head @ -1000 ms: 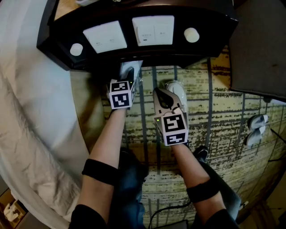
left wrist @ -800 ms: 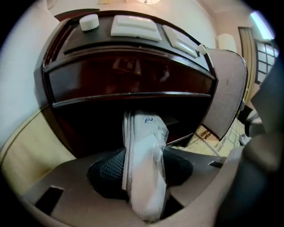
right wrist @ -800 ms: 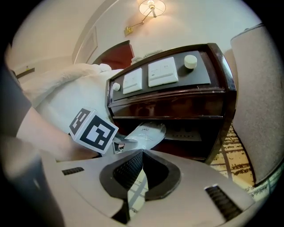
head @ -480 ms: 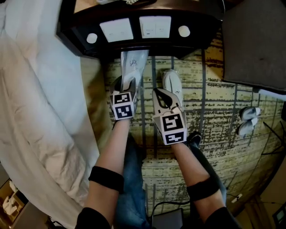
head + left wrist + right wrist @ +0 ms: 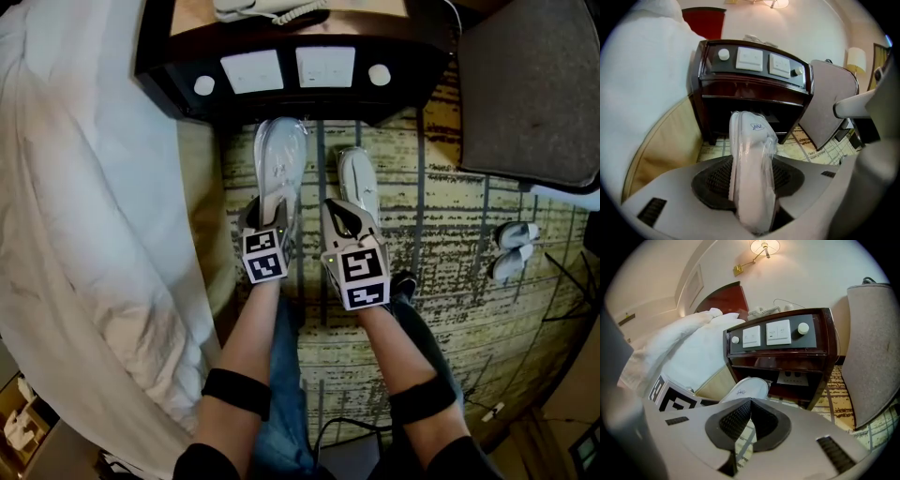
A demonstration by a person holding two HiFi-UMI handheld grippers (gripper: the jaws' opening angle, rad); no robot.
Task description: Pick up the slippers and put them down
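Note:
A white slipper pack in clear plastic (image 5: pixel 279 159) hangs from my left gripper (image 5: pixel 269 208), whose jaws are shut on its near end; it points toward the nightstand, above the carpet. In the left gripper view the same slipper pack (image 5: pixel 751 150) stands up between the dark pads (image 5: pixel 712 180), and the left gripper (image 5: pixel 751 187) pinches it. A second white slipper (image 5: pixel 358 176) lies on the carpet just beyond my right gripper (image 5: pixel 339 204). The right gripper (image 5: pixel 750 416) is shut with nothing between its pads.
A dark wooden nightstand (image 5: pixel 291 70) with a switch panel stands ahead, a phone (image 5: pixel 267 7) on top. The bed with a white duvet (image 5: pixel 84 187) is on the left, a grey chair (image 5: pixel 534 84) on the right. More white slippers (image 5: pixel 511 248) lie on the patterned carpet (image 5: pixel 441 281).
My left gripper has drawn back from under the nightstand and risen, pulling the wrapped slipper out with it. The right gripper has lifted a little, still shut and empty.

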